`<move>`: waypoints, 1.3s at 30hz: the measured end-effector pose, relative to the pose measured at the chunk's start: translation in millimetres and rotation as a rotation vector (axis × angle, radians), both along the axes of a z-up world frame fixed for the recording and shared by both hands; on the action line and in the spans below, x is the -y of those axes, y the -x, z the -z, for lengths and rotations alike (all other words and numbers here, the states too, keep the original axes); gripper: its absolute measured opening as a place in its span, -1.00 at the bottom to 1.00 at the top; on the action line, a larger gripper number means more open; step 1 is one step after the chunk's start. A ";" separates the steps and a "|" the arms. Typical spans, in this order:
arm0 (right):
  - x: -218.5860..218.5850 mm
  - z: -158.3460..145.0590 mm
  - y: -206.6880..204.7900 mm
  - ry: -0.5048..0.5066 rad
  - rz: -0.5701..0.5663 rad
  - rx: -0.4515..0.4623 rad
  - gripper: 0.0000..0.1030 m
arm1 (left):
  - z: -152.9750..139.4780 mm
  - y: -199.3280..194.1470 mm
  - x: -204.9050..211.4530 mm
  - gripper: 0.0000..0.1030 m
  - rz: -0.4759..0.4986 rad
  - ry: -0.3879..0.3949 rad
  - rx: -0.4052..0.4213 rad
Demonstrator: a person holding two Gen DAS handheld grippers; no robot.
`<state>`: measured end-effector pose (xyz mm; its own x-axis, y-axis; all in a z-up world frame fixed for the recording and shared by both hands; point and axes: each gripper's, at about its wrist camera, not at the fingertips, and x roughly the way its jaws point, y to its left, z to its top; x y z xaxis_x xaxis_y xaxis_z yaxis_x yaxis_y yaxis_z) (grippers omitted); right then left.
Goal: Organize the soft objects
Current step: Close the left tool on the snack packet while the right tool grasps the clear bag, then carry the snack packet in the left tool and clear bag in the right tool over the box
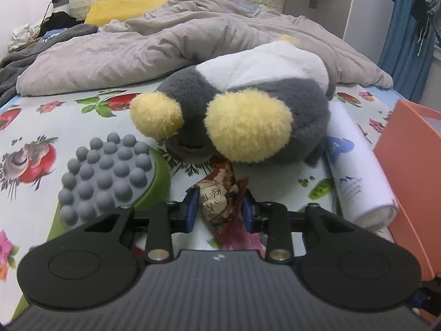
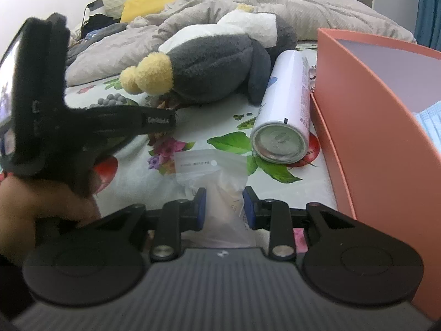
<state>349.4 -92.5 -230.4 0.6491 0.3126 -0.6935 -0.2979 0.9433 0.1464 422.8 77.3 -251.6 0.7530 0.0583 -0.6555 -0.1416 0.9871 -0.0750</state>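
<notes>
A grey and white plush penguin (image 1: 248, 82) with yellow feet lies on the flowered bed sheet (image 1: 41, 104); it also shows in the right wrist view (image 2: 212, 63). My left gripper (image 1: 219, 209) is shut on a red and brown snack packet (image 1: 220, 201), just in front of the plush's feet. My right gripper (image 2: 224, 207) is shut on a clear plastic zip bag (image 2: 212, 171) lying on the sheet. An orange box (image 2: 372, 110) stands at the right, with something pale blue inside.
A white spray can (image 2: 286, 110) lies between the plush and the box. A green pad with grey rubber nubs (image 1: 107, 171) lies left of my left gripper. A rumpled grey duvet (image 1: 137, 52), a yellow pillow (image 1: 121, 11) and clothes fill the back of the bed.
</notes>
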 end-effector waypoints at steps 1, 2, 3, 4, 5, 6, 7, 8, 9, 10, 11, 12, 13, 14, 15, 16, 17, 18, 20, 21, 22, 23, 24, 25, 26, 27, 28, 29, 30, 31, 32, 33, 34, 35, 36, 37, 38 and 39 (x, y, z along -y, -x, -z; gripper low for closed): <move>0.5 -0.7 1.7 0.002 -0.001 0.000 -0.39 | -1.6 3.8 0.6 -0.28 -0.001 0.005 -0.001; 0.9 -1.5 3.3 0.004 -0.002 -0.002 -0.39 | -3.1 7.8 1.3 -0.28 0.000 0.011 -0.005; 1.3 -2.3 5.0 0.006 -0.003 -0.004 -0.39 | -4.9 12.2 1.9 -0.28 0.000 0.017 -0.008; 1.7 -3.2 6.7 0.008 -0.003 -0.007 -0.39 | -6.9 16.9 2.5 -0.28 0.000 0.023 -0.012; 2.4 -4.3 8.6 0.009 -0.004 -0.009 -0.39 | -8.6 21.0 2.9 -0.28 -0.001 0.030 -0.015; 2.9 -5.5 10.5 0.010 -0.005 -0.010 -0.39 | -11.2 26.5 3.1 -0.28 -0.002 0.038 -0.017; 3.5 -6.7 12.6 0.011 -0.006 -0.012 -0.39 | -13.2 31.6 3.5 -0.28 -0.002 0.040 -0.018; 4.9 -7.9 14.3 0.008 -0.009 -0.018 -0.39 | -15.2 37.8 4.1 -0.28 0.000 0.037 -0.020; 6.8 -9.4 15.9 -0.003 -0.014 -0.027 -0.39 | -17.1 44.6 4.5 -0.28 0.007 0.037 -0.026; 8.7 -10.3 18.4 -0.014 -0.019 -0.035 -0.39 | -18.6 51.1 4.1 -0.28 0.011 0.043 -0.032; 10.3 -11.0 21.5 -0.015 -0.022 -0.043 -0.39 | -20.7 58.1 2.9 -0.28 0.011 0.054 -0.035; 12.1 -11.4 24.9 -0.012 -0.024 -0.050 -0.39 | -23.4 66.4 2.0 -0.28 0.007 0.062 -0.039; 13.6 -11.7 28.2 -0.011 -0.025 -0.057 -0.39 | -25.8 73.1 1.1 -0.28 0.003 0.066 -0.042; 14.4 -12.1 31.8 -0.009 -0.027 -0.062 -0.39 | -28.1 79.7 0.6 -0.28 0.000 0.069 -0.046; 15.0 -13.0 36.6 -0.007 -0.030 -0.067 -0.39 | -30.2 87.3 0.0 -0.28 0.000 0.074 -0.050; 15.3 -14.0 41.0 -0.003 -0.033 -0.069 -0.39 | -31.6 93.9 0.1 -0.28 -0.002 0.077 -0.055; 15.4 -15.2 45.9 0.001 -0.038 -0.070 -0.39 | -33.1 99.8 0.3 -0.28 -0.003 0.077 -0.060; 15.8 -16.2 50.8 0.003 -0.041 -0.072 -0.39 | -34.9 107.6 1.1 -0.28 -0.004 0.075 -0.064; 16.8 -20.0 58.9 0.005 -0.049 -0.078 -0.39 | -38.1 121.8 2.4 -0.28 -0.003 0.074 -0.071; 17.1 -22.5 62.3 0.007 -0.052 -0.076 -0.39 | -40.4 129.8 2.5 -0.28 -0.007 0.076 -0.074; 17.4 -25.5 66.1 0.011 -0.056 -0.072 -0.39 | -42.9 136.3 2.3 -0.28 -0.010 0.083 -0.077; 17.7 -29.0 70.0 0.013 -0.060 -0.068 -0.39 | -45.3 143.3 1.9 -0.28 -0.014 0.092 -0.077; 18.1 -32.3 72.4 0.013 -0.062 -0.066 -0.39 | -48.0 150.8 1.6 -0.28 -0.020 0.095 -0.077; 18.7 -35.5 75.6 0.012 -0.065 -0.062 -0.39 | -50.4 156.8 1.0 -0.28 -0.026 0.096 -0.082; 18.8 -39.0 79.0 0.012 -0.068 -0.058 -0.39 | -52.8 161.0 0.3 -0.28 -0.031 0.103 -0.085; 19.1 -42.6 82.8 0.012 -0.071 -0.053 -0.39 | -56.5 167.2 -0.5 -0.28 -0.035 0.113 -0.083; 19.3 -45.8 86.0 0.010 -0.076 -0.050 -0.39 | -60.5 172.4 -0.5 -0.28 -0.037 0.116 -0.080; 19.5 -49.6 89.7 0.008 -0.081 -0.047 -0.39 | -64.8 178.7 0.4 -0.28 -0.037 0.111 -0.075; 19.5 -53.1 93.4 0.007 -0.086 -0.044 -0.39 | -69.6 185.1 1.4 -0.28 -0.037 0.103 -0.071; 19.6 -56.7 97.3 0.006 -0.091 -0.041 -0.39 | -73.6 191.0 2.3 -0.28 -0.038 0.102 -0.069; 20.0 -60.9 102.2 0.004 -0.096 -0.036 -0.39 | -77.3 195.5 2.7 -0.28 -0.038 0.104 -0.068; 20.3 -64.2 106.1 0.003 -0.099 -0.031 -0.39 | -81.8 201.4 3.8 -0.28 -0.037 0.106 -0.066; 20.7 -67.3 109.7 0.004 -0.103 -0.027 -0.39 | -86.2 207.0 4.8 -0.28 -0.037 0.106 -0.061; 21.4 -70.2 113.1 0.005 -0.105 -0.025 -0.39 | -90.0 212.0 5.8 -0.28 -0.039 0.104 -0.059; 22.3 -73.4 116.8 0.004 -0.108 -0.023 -0.39 | -93.7 217.8 6.7 -0.28 -0.042 0.104 -0.059; 23.2 -76.4 119.9 0.006 -0.110 -0.020 -0.39 | -96.5 222.7 6.9 -0.28 -0.046 0.108 -0.060; 23.6 -79.3 122.4 0.007 -0.113 -0.017 -0.39 | -99.3 227.8 6.9 -0.28 -0.051 0.113 -0.060; 24.8 -82.7 126.1 0.008 -0.116 -0.012 -0.39 | -102.4 234.0 7.1 -0.28 -0.055 0.118 -0.061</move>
<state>223.4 -117.2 -147.8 0.6002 0.3795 -0.7041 -0.4033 0.9038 0.1433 188.8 70.2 -149.3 0.7090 0.0180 -0.7050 -0.2034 0.9624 -0.1800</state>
